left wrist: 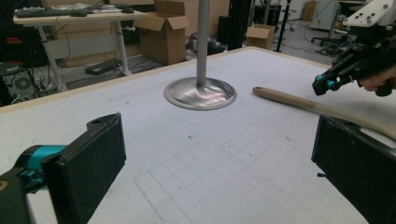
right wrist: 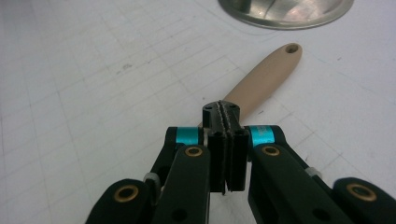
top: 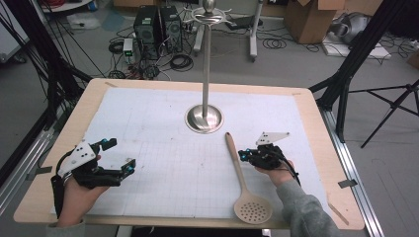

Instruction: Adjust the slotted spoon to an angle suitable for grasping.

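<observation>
Beige plastic, one slotted spoon (top: 243,181) lies flat on the worktop (top: 163,148), handle pointing toward the steel stand (top: 204,117) and round perforated bowl near the person's edge. In the left gripper view the spoon (left wrist: 303,105) is cut off: the handle runs behind a black finger and the bowl is out of frame. In the right gripper view the fingers cover most of the spoon (right wrist: 264,79), leaving the handle end with its single hanging hole.

Two grippers are in view. The left gripper (top: 119,155) hovers over the left of the worktop, well apart from the spoon, fingers spread wide with nothing between them. The right gripper (top: 242,155) sits just beside the handle, fingers pressed together on nothing. Whether its tips touch the handle is hard to tell.

One stand rises at mid-worktop; its hooked top is blurred against floor clutter.
</observation>
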The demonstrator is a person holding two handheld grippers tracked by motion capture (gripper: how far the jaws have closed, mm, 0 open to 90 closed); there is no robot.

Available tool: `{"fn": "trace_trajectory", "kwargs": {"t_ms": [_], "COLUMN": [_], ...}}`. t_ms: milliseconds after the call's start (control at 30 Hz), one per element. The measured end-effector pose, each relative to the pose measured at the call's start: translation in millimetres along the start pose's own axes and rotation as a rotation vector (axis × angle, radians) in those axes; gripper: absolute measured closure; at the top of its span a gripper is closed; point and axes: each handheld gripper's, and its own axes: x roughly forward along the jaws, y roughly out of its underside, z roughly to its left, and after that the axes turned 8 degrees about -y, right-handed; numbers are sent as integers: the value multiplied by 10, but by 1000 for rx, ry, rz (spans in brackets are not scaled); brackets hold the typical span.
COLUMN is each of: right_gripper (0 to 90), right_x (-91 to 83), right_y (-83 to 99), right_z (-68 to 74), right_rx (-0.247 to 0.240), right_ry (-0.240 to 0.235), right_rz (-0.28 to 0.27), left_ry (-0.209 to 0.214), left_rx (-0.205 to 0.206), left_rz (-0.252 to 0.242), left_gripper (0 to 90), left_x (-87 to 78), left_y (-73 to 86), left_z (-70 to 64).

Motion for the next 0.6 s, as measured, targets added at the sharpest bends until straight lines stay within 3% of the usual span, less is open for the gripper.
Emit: {"fn": "trace_trajectory", "kwargs": {"t_ms": [267,600], "right_gripper": [898,898], "right_x": [88,230], "right_y": [27,-33], "right_z": [-155,-189], "right_rx": [-31,-53], "right_ry": [-38,-70], "right_rz": [35,81], "left_ry": [-1,-16], "left_rx": [-4,-5], "left_rz": [-2,-6], "left_gripper": [33,33], "left_x": [0,-62], "left_y": [-1,3], "left_z": [12,29]}}
